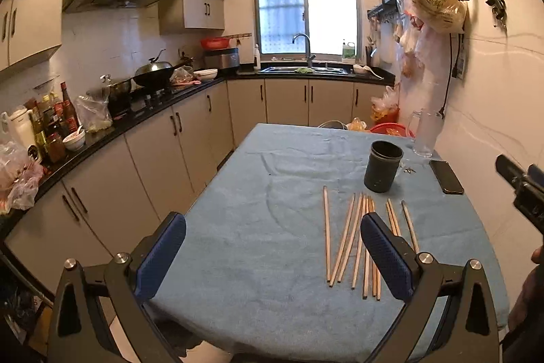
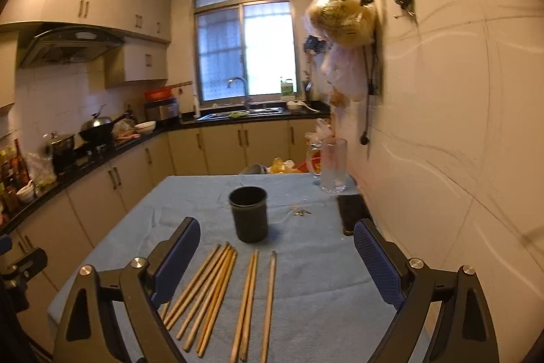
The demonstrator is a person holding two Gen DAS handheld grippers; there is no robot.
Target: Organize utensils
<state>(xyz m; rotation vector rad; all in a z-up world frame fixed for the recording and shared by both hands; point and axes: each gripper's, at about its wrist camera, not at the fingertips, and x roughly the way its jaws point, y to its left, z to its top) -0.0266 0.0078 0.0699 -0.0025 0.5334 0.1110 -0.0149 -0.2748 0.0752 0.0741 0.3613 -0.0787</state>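
Chopsticks (image 2: 217, 295) lie loose on the blue-covered counter (image 1: 255, 227), fanned side by side just in front of a dark cup (image 2: 249, 214) that stands upright with its mouth open and nothing in it. That layout reads as a starting state: the sticks are spread flat so each can be picked singly, and the cup waits near their far tips as the likely holder. Their long axes run roughly away from the cameras, toward the cup and the window; the main bunch leans slightly, while a pair and a single stick lie apart on the side nearer the wall, close to parallel. A phone (image 2: 352, 213) and a glass jug (image 2: 334, 165) sit beyond the cup by the wall.

Both tools hover above the counter, holding nothing. The left gripper (image 1: 272, 257) has its fingers spread wide, its wall-side finger above the bunch. The right gripper (image 2: 277, 262) is likewise spread wide, framing most of the sticks. I judge no stick has been gathered yet.
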